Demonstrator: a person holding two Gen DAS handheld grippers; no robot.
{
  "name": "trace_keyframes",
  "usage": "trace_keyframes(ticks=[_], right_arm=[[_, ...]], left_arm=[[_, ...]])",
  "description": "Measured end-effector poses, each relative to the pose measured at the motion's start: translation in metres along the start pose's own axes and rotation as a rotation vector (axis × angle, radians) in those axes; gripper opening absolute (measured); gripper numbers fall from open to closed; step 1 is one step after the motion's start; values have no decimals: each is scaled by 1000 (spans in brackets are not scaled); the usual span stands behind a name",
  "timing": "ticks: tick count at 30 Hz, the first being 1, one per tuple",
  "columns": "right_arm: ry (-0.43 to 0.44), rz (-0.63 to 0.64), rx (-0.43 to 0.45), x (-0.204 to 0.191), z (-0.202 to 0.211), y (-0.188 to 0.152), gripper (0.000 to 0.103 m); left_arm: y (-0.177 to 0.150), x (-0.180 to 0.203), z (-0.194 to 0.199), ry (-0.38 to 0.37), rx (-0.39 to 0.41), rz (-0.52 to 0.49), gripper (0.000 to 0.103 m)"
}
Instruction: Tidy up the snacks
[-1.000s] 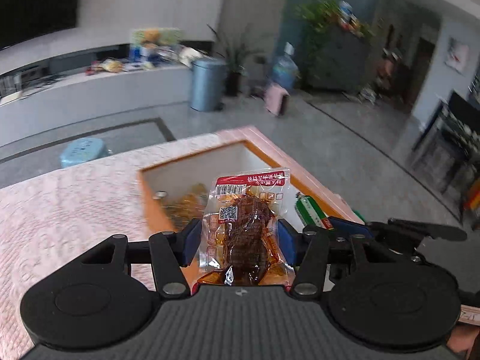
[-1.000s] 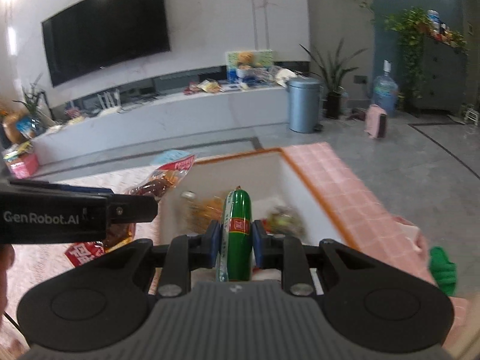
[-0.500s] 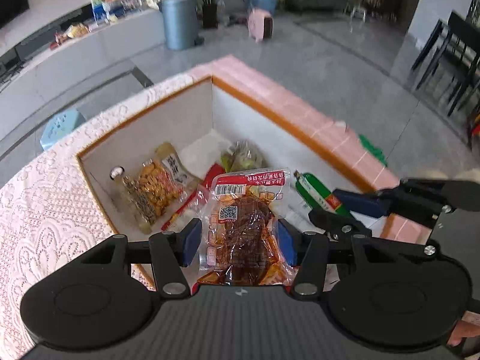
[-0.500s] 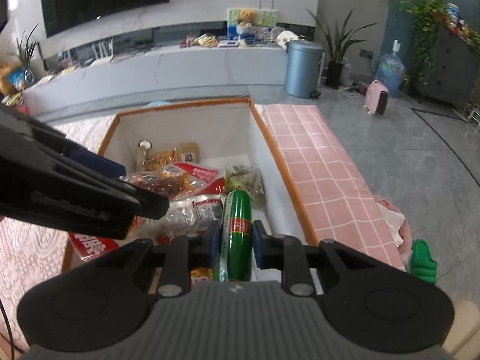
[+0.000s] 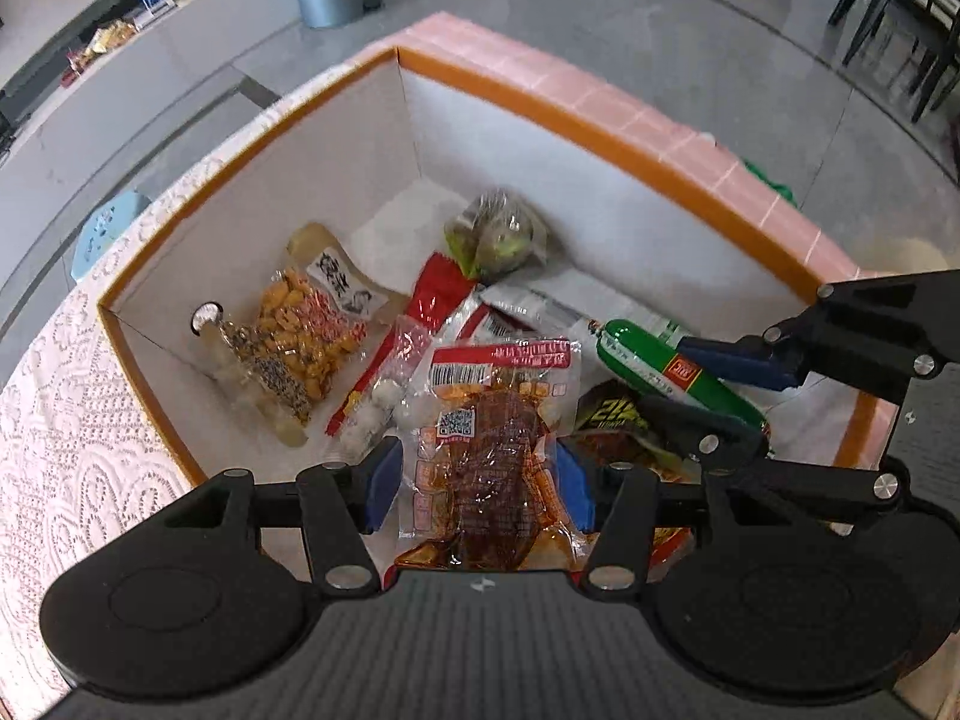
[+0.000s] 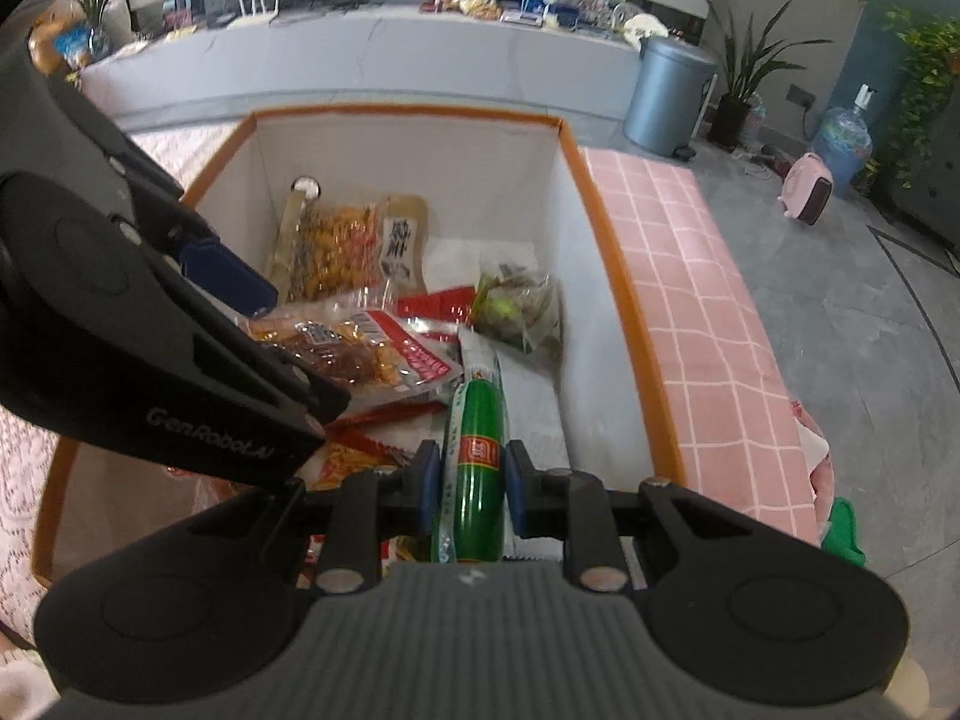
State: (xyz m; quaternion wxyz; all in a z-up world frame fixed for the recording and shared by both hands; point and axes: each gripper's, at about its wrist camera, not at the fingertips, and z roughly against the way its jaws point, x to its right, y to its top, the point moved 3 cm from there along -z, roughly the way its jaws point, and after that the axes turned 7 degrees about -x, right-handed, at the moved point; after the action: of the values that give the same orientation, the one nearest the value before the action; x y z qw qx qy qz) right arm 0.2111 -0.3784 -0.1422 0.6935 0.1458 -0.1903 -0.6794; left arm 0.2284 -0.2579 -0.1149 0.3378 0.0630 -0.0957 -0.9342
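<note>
My left gripper (image 5: pixel 477 483) is shut on a clear packet of brown braised meat (image 5: pixel 489 450) and holds it over the near side of an orange-rimmed white box (image 5: pixel 600 138). My right gripper (image 6: pixel 471 480) is shut on a green sausage (image 6: pixel 477 450), also held inside the box (image 6: pixel 612 252). In the left wrist view the sausage (image 5: pixel 672 363) and right gripper (image 5: pixel 714 384) enter from the right. In the right wrist view the left gripper (image 6: pixel 282 336) holds the meat packet (image 6: pixel 360 354) at the left.
Several snacks lie in the box: a yellow nut packet (image 5: pixel 300 342), a green packet (image 5: pixel 498 234), a red packet (image 5: pixel 432 300). The box stands on a lace tablecloth (image 5: pixel 66 450) beside a pink checked cloth (image 6: pixel 702 300). A grey bin (image 6: pixel 666 96) stands behind on the floor.
Both grippers have tilted down and moved forward over the box, then lowered into it, each still holding its snack. The box contents have come into view.
</note>
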Motion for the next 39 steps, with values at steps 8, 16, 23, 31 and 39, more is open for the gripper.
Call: trace_keyframes(ticks=[8, 16, 23, 31, 39], right_arm=[[-10, 9, -58, -3, -13, 2, 21], [-21, 21, -79, -3, -7, 1, 21], [-70, 48, -58, -6, 12, 4, 34], [-105, 39, -26, -7, 46, 6, 48], [-118, -27, 99, -11, 105, 5, 52]], left_arm=[[0, 5, -9, 33, -31, -25, 66], [-2, 3, -5, 39, -43, -1, 73], [-7, 4, 16, 69, -6, -20, 75], [-16, 4, 61, 73, 82, -3, 77], [-41, 3, 131, 84, 300, 79, 77]])
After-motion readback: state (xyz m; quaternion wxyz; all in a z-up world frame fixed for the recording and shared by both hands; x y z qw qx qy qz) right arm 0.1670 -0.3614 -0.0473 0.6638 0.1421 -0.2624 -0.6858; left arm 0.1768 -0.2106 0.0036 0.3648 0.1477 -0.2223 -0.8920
